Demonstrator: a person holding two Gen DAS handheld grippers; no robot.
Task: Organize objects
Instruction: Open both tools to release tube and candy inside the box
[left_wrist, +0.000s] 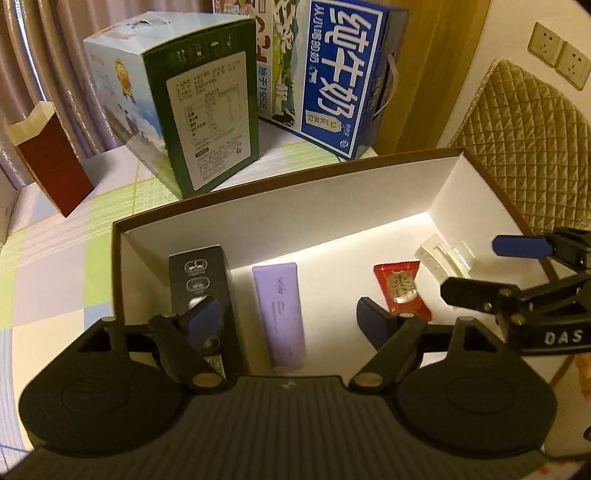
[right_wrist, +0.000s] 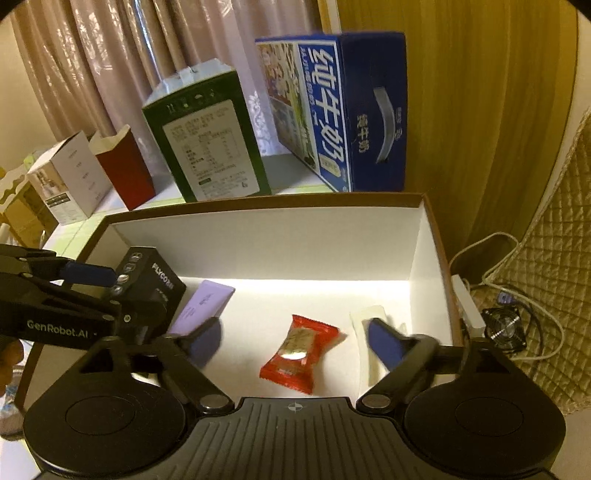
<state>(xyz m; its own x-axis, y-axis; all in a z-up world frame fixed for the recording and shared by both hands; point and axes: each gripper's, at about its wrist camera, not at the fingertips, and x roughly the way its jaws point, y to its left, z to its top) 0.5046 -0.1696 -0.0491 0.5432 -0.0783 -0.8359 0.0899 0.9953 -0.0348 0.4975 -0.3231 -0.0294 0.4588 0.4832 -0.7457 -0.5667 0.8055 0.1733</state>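
Right wrist view: right gripper (right_wrist: 293, 338) was spread wide and empty above the red candy packet (right_wrist: 299, 352) lying flat on the white storage box (right_wrist: 258, 236) floor. Packet looked light, crinkly and slippery; best pinched across its padded middle. Left gripper (left_wrist: 286, 319) was also spread, holding nothing.

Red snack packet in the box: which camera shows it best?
The right wrist view: the red snack packet lies whole and central between open fingers. In the left wrist view the packet sits off to the right, its lower edge cut by a finger.

Ahead of the claw stood a green carton (right_wrist: 207, 140), a blue milk carton (right_wrist: 340, 110) and a red paper bag (right_wrist: 125, 170) against pink curtains (right_wrist: 92, 62), while a quilted cover (right_wrist: 554, 295) lay to its right.
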